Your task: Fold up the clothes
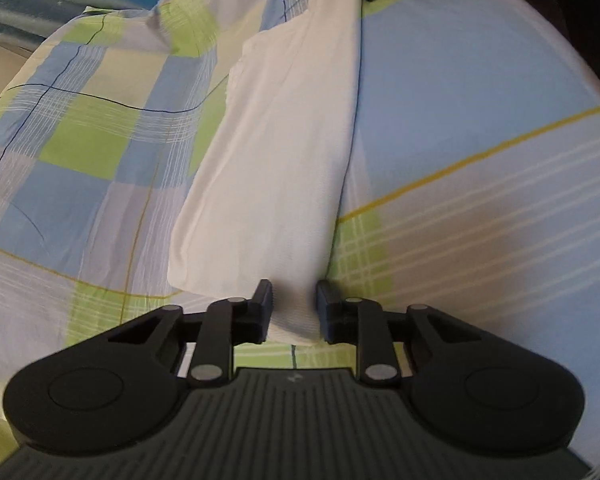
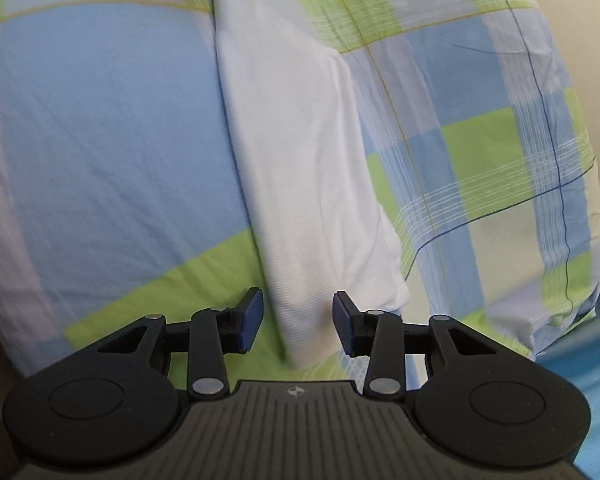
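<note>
Left wrist view: checked bedsheet under white cloth, both tools spread around its ends.

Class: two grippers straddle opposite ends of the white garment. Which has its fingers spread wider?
The right gripper: clear gaps flank the long folded white cloth garment. The left gripper's fingers sit against it.

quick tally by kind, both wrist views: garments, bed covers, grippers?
White folded garment: 1
Checked bed cover: 1
Grippers: 2, the left gripper and the right gripper, one at each end of the garment, fingers open either side of the cloth
Total: 4
</note>
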`<state>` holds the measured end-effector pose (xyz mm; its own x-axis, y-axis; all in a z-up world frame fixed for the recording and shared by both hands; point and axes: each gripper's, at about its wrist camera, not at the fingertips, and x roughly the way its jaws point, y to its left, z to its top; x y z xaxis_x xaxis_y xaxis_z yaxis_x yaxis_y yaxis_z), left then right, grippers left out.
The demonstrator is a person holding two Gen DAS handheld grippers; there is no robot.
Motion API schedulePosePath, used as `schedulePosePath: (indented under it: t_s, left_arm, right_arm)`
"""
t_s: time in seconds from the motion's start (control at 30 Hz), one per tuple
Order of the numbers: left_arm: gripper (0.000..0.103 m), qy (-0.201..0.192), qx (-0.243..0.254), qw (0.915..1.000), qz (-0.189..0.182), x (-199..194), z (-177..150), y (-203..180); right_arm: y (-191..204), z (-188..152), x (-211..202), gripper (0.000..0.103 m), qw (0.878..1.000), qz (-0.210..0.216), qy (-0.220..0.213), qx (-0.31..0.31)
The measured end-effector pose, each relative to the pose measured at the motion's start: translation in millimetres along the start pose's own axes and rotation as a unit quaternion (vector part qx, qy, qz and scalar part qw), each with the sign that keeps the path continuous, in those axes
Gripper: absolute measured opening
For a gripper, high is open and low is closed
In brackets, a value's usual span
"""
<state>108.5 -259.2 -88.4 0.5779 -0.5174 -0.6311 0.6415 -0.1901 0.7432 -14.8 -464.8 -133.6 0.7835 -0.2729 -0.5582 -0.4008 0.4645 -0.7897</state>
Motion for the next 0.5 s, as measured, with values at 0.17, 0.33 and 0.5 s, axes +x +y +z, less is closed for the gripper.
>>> schedulePosePath:
  t_s: [0.17, 0.33, 0.5]
  left_arm:
    - [0.003, 0.005, -0.004, 1.0000, -0.004, 5.4, -4.5, 4.4]
    - [0.001, 0.001, -0.055, 0.9984, -0.011, -26.1, -11.2, 5.5]
    - [0.001, -0.007, -0.079, 0.9964, -0.030, -80.7, -15.0, -16.2]
  right_arm:
    - [-16.3, -0.7, 13.3, 0.004, 0.999, 0.014, 0.028, 0.036]
    - [-24.3, 7.9, -23.5, 0.003, 0.996, 0.031, 0.030, 0.074]
    - [-16.7, 16.3, -90.8, 0.003, 0.994, 0.064, 0.020, 0.082]
